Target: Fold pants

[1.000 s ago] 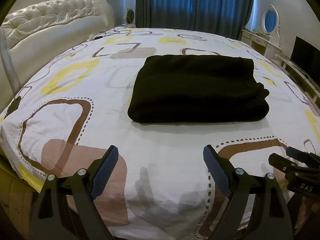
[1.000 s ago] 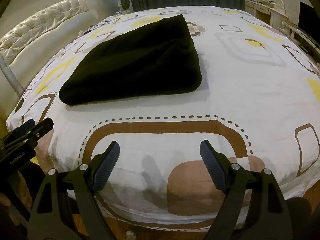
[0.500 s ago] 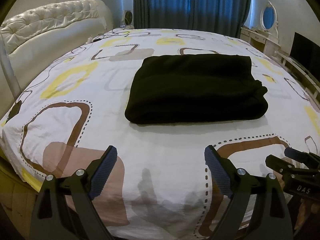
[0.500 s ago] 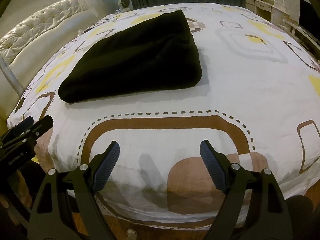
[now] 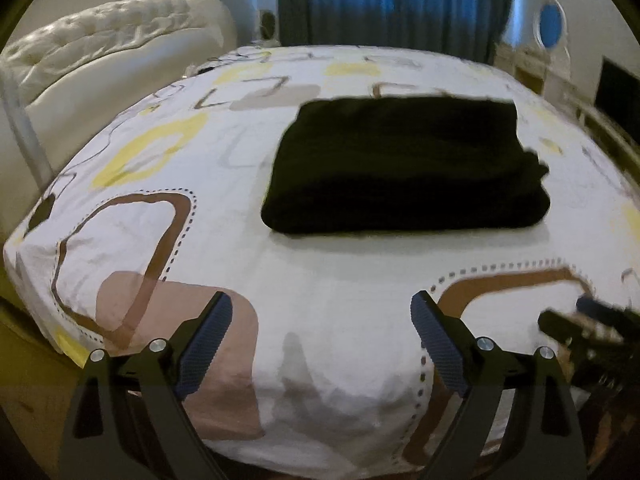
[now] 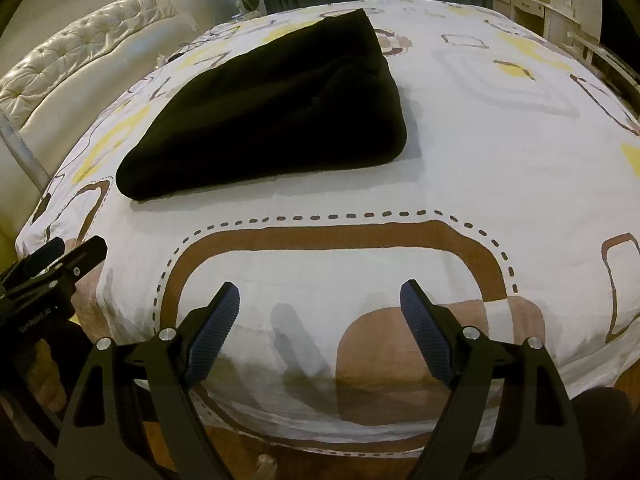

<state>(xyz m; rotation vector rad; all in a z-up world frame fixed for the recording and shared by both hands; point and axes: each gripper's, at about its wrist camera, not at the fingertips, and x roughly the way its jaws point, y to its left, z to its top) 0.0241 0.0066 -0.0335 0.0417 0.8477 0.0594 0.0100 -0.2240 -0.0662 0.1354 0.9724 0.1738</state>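
Black pants (image 5: 404, 164) lie folded into a thick rectangle in the middle of the bed (image 5: 340, 280), flat on the patterned sheet. In the right wrist view the same pants (image 6: 276, 108) sit up and to the left. My left gripper (image 5: 322, 336) hangs open over the sheet's near edge, well short of the pants, with nothing between its blue pads (image 5: 206, 344). My right gripper (image 6: 320, 324) is open too, over a brown printed shape near the bed's front edge, and holds nothing. Each gripper shows at the other view's side edge.
A white tufted headboard (image 5: 104, 52) runs along the left. Blue curtains (image 5: 392, 4) hang behind the bed. A white dresser with an oval mirror (image 5: 550, 28) and a dark screen (image 5: 618, 92) stand at the right. A metal pole (image 6: 20, 152) leans at far left.
The left wrist view has tilted slightly and is now blurred; the pants sit a little lower in it. Both grippers remain open and in place; the pants have not moved.
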